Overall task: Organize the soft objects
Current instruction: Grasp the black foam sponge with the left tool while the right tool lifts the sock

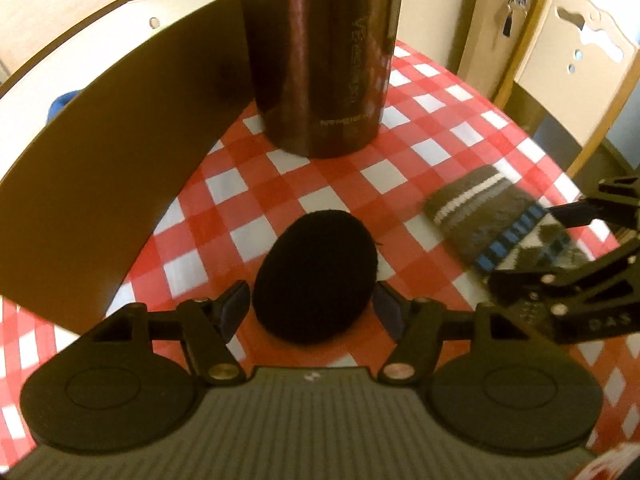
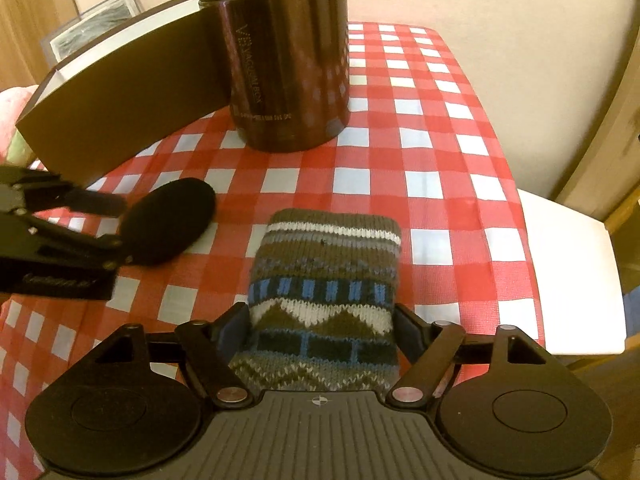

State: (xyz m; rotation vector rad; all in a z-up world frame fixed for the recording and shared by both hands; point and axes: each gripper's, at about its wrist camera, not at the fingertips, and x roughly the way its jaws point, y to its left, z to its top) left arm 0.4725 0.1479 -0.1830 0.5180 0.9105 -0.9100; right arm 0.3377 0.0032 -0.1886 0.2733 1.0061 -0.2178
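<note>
A black oval soft pad [image 1: 312,272] lies on the red-and-white checked tablecloth [image 1: 420,152]. My left gripper [image 1: 311,304] straddles its near half, open, with the pads close beside its edges and not squeezing it. A patterned knit sock [image 2: 326,280], brown, blue and white, lies flat to the right of the black pad [image 2: 168,220]. My right gripper [image 2: 322,320] stands open around the sock's near end, its fingers just off the sides. The left wrist view shows the sock [image 1: 480,216] and the right gripper [image 1: 548,246]; the right wrist view shows the left gripper [image 2: 116,224].
A tall dark brown metal flask [image 1: 320,60] stands upright just beyond both soft things. A brown box [image 2: 120,96] with a pale inside sits to its left. A wooden chair [image 1: 580,60] is beyond the table's right edge, a white seat [image 2: 568,272] beside it.
</note>
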